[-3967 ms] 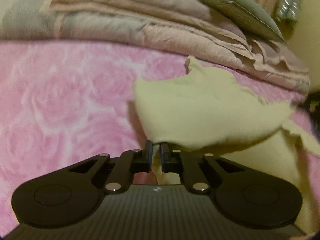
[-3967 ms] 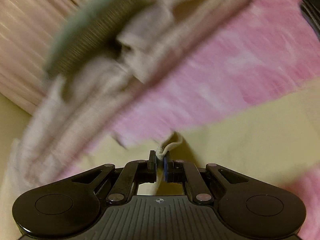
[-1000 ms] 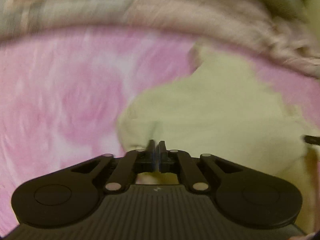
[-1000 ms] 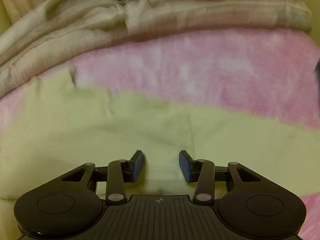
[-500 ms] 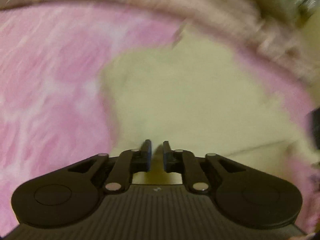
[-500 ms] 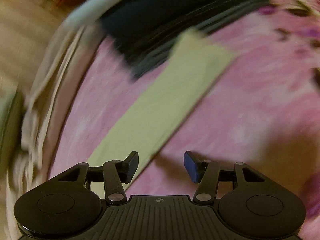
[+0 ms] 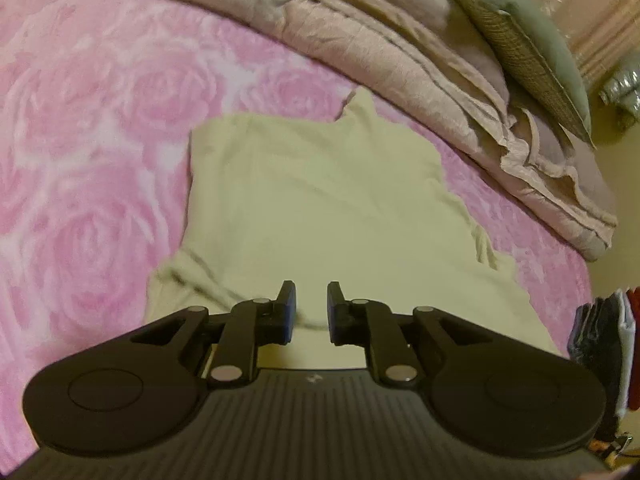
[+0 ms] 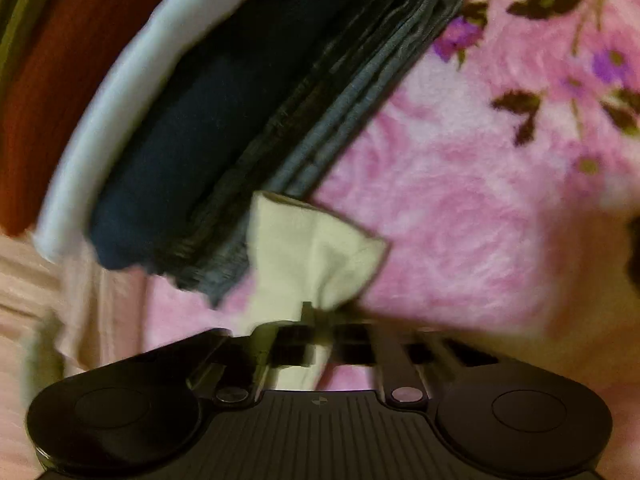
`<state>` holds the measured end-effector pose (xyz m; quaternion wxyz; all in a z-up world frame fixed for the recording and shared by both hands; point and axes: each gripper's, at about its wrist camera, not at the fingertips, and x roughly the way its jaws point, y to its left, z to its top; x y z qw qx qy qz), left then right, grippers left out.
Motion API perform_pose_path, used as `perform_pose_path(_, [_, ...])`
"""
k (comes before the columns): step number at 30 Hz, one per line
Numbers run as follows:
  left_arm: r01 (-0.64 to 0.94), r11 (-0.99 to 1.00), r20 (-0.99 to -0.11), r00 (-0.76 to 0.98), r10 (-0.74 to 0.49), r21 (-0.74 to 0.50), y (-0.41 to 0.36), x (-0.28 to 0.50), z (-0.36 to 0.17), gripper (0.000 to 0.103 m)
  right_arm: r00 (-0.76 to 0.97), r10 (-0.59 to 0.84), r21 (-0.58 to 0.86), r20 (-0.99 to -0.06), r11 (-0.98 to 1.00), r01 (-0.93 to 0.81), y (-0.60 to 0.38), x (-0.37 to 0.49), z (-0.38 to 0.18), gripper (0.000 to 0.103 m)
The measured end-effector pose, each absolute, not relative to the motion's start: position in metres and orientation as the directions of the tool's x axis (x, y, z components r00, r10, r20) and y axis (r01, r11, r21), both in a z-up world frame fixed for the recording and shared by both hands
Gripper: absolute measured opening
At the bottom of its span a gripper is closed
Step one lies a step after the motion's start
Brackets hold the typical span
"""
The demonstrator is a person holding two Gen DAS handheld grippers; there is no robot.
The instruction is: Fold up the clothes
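- Hovering over a pale yellow garment [image 7: 320,200] in the left wrist view, the left gripper [image 7: 311,306] has its jaws parted and opening, blue pads facing each other across a clear gap with nothing between them; the cloth lies beneath the tips, not in them.
- Lying mostly flat on a pink rose-patterned blanket [image 7: 100,140], the garment fills the middle of this view, with a bunched, wrinkled fold at its near left edge just beside the left finger and a small pointed corner sticking up at its far edge.
- Running along the far side of the bed, a rumpled beige quilt [image 7: 400,52] carries a grey-green pillow [image 7: 532,44] on its right end.
- Showing at the right edge of the same view, a stack of folded clothes [image 7: 600,344] stands well apart from the gripper.
- Pinching a corner of the pale yellow garment [image 8: 320,252] in the right wrist view, the right gripper [image 8: 318,320] has its jaws pressed together on the cloth, which fans up beyond the tips and trails down between the fingers; the frame is blurred and the fingers smeared.
- Sitting just behind the pinched corner in that view, the stack of folded clothes [image 8: 240,120] shows dark navy, grey and white layers, with something red-brown at its far left, blurred.
- Spreading out to the right, the pink blanket [image 8: 460,200] bears purple flowers and dark leaves near the top corner.
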<state>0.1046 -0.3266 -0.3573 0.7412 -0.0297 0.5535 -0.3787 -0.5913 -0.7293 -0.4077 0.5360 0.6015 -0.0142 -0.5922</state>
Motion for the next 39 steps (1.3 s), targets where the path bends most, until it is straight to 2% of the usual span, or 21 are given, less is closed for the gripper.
perform_pose_path(2, [0.495,0.723,-0.795,0.099,-0.599,-0.483,-0.317,0.106,-0.359,0.011,0.258,-0.645,0.598,-0.719,-0.386,0.702,-0.734,-0.577,-0.392,0.003])
perform_pose_path(5, [0.429,0.74,-0.784,0.106,-0.611,-0.518,-0.295,0.113,-0.36,0.011,0.214,-0.66,0.428,-0.72,-0.18,0.886,-0.738,-0.515,-0.349,0.003])
perform_pose_path(9, [0.349,0.759,-0.777,0.119,-0.618,-0.55,-0.265,0.124,-0.36,0.011,0.332,-0.671,0.276,-0.663,0.194,0.941,-0.717,-0.383,-0.299,0.003])
perform_pose_path(12, [0.296,0.76,-0.762,0.136,-0.633,-0.578,-0.241,0.134,-0.358,0.011,0.508,-0.625,0.259,-0.593,0.45,0.855,-0.667,-0.278,-0.265,0.003])
perform_pose_path(16, [0.205,0.763,-0.741,0.184,-0.646,-0.613,-0.199,0.152,-0.356,0.011,0.748,-0.428,0.284,-0.507,0.736,0.614,-0.566,-0.149,-0.239,0.003])
perform_pose_path(18, [0.164,0.766,-0.736,0.213,-0.643,-0.622,-0.178,0.156,-0.359,0.011,0.808,-0.325,0.269,-0.491,0.826,0.496,-0.517,-0.097,-0.24,0.004])
perform_pose_path(20, [0.12,0.775,-0.739,0.241,-0.63,-0.621,-0.158,0.163,-0.364,0.011,0.83,-0.201,0.256,-0.521,0.89,0.377,-0.468,-0.048,-0.25,0.004])
perform_pose_path(21, [0.101,0.78,-0.742,0.254,-0.621,-0.618,-0.148,0.166,-0.367,0.011,0.831,-0.138,0.256,-0.539,0.913,0.317,-0.444,-0.025,-0.257,0.008])
perform_pose_path(22, [0.083,0.786,-0.746,0.266,-0.61,-0.613,-0.14,0.17,-0.372,0.011,0.824,-0.08,0.26,-0.561,0.928,0.268,-0.425,-0.008,-0.265,0.018])
perform_pose_path(23, [0.068,0.791,-0.751,0.274,-0.6,-0.608,-0.132,0.173,-0.376,0.011,0.815,-0.04,0.257,-0.578,0.939,0.228,-0.409,0.002,-0.274,0.05])
perform_pose_path(24, [0.055,0.796,-0.757,0.277,-0.592,-0.603,-0.127,0.177,-0.381,0.011,0.805,0.0,0.254,-0.594,0.949,0.187,-0.393,0.013,-0.282,0.09])
perform_pose_path(25, [0.04,0.797,-0.76,0.277,-0.588,-0.602,-0.122,0.18,-0.386,0.011,0.791,0.029,0.245,-0.611,0.957,0.154,-0.38,0.021,-0.29,0.097])
perform_pose_path(28, [-0.005,0.785,-0.757,0.27,-0.595,-0.619,-0.113,0.185,-0.397,0.018,0.746,0.009,0.168,-0.666,0.976,0.138,-0.365,0.016,-0.309,0.097])
perform_pose_path(31, [-0.036,0.758,-0.739,0.262,-0.621,-0.651,-0.113,0.187,-0.403,0.023,0.702,-0.061,0.153,-0.71,0.959,0.237,-0.394,-0.003,-0.33,0.097])
perform_pose_path(33, [-0.047,0.736,-0.721,0.25,-0.646,-0.676,-0.12,0.185,-0.405,0.029,0.667,-0.126,0.126,-0.734,0.94,0.317,-0.417,-0.029,-0.339,0.097])
perform_pose_path(37, [-0.047,0.69,-0.683,0.205,-0.701,-0.722,-0.147,0.181,-0.414,0.038,0.559,-0.298,-0.019,-0.774,0.893,0.45,-0.452,-0.099,-0.347,0.096])
perform_pose_path(39, [-0.058,0.682,-0.68,0.182,-0.71,-0.729,-0.163,0.182,-0.422,0.039,0.497,-0.369,-0.089,-0.785,0.862,0.5,-0.467,-0.129,-0.351,0.096])
